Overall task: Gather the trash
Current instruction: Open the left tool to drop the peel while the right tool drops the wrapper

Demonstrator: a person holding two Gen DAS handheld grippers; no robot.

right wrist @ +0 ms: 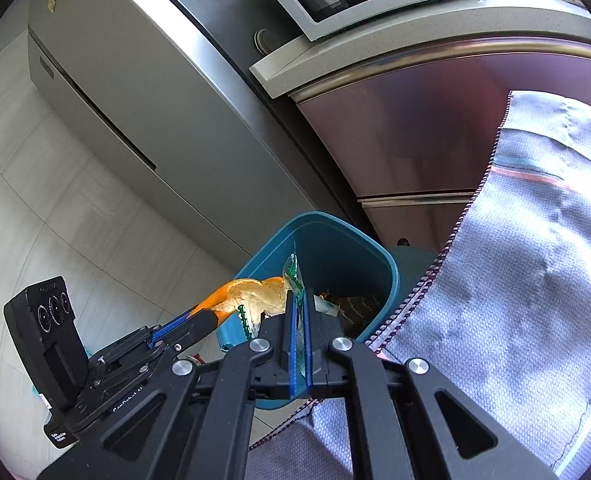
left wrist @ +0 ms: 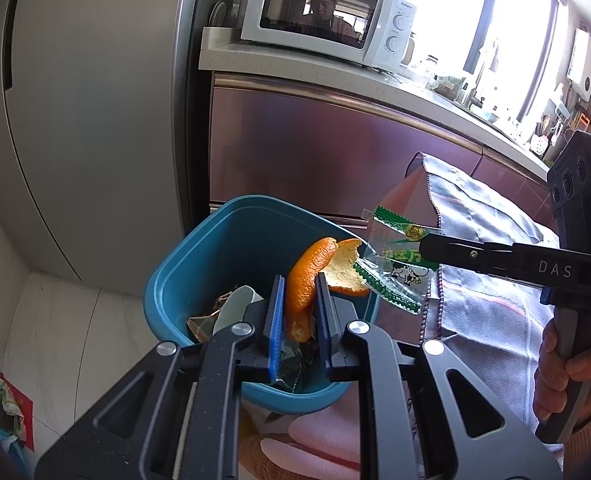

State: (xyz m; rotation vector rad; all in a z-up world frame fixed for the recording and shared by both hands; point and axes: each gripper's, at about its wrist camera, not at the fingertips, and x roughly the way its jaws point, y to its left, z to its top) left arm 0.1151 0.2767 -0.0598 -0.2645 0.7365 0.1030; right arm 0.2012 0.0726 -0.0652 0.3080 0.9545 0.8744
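- The left gripper point(left wrist: 300, 304) is clamped on a strip of orange peel point(left wrist: 309, 280), its 2 blue-faced jaws pressed on the lower part of the curl. In the left wrist view the peel stands up at the centre, over the open mouth of the blue bin point(left wrist: 199, 264) — held there, by my reading, so that it will fall inside and not onto the floor.
- The right gripper point(right wrist: 300, 320) has its jaws together on a clear candy wrapper point(right wrist: 293, 272) with green zig-zag edges. Seen from the left wrist, the wrapper hangs at centre right, beside the peel and about over the bin's right rim. It is pinched by 1 edge and the rest hangs loose, so it may drift as it falls.
- The bin sits lower centre in both views and already holds trash: crumpled wrappers and a pale curved scrap lie at the bottom. It appears to stand on the floor, tucked against the grey cloth point(right wrist: 515, 280) that fills the right side.
- Both pieces are brought over 1 opening at once — most likely to drop them together.
- More litter point(left wrist: 5, 408) lies at the lower left of the left wrist view, so collecting looks unfinished.
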